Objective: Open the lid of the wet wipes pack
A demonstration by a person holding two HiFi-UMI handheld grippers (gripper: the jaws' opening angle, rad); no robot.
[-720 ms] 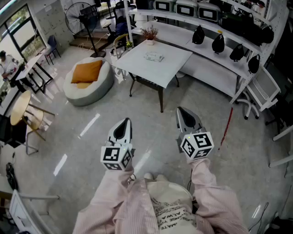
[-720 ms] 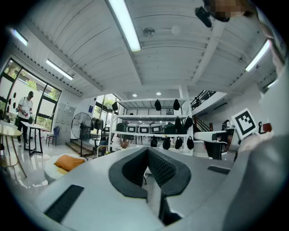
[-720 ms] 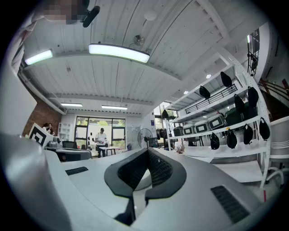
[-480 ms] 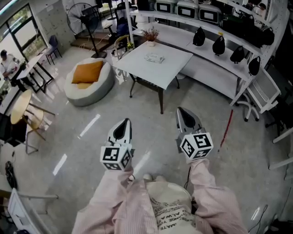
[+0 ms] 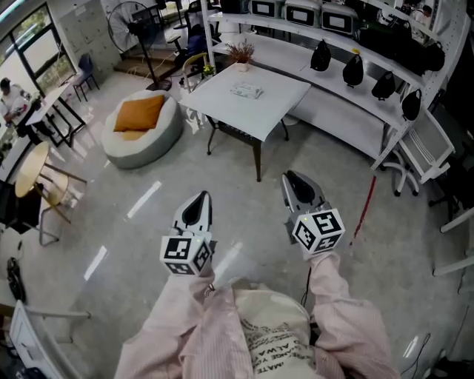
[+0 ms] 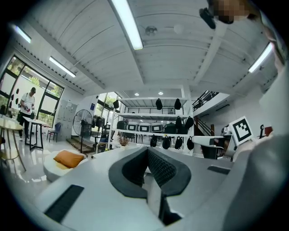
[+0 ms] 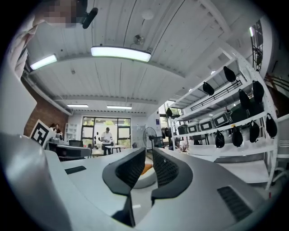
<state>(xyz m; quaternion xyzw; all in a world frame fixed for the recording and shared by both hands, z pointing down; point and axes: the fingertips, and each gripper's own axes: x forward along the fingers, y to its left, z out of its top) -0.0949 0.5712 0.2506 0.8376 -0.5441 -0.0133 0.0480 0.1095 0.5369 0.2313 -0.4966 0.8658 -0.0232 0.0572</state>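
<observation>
The wet wipes pack (image 5: 248, 90) is a small pale packet lying flat on a white square table (image 5: 285, 104), far ahead of me across the floor. I hold both grippers level at waist height, well short of the table. In the head view my left gripper (image 5: 198, 201) and right gripper (image 5: 293, 179) point toward the table. Seen from its own camera, the left gripper (image 6: 146, 155) has its ribbed pads together with nothing between them. The right gripper (image 7: 149, 155) shows only a thin slit between its pads and holds nothing.
A grey beanbag (image 5: 141, 129) with an orange cushion sits left of the table, and a standing fan (image 5: 126, 22) is behind it. Long white shelves with black bags (image 5: 354, 70) run behind and to the right. A potted plant (image 5: 241, 55) stands at the table's far edge. A red-and-white stick (image 5: 364, 209) leans at the right.
Both grippers stay shut and side by side; the right one sits slightly higher in the head view. The table has drifted a little leftward in the view.
</observation>
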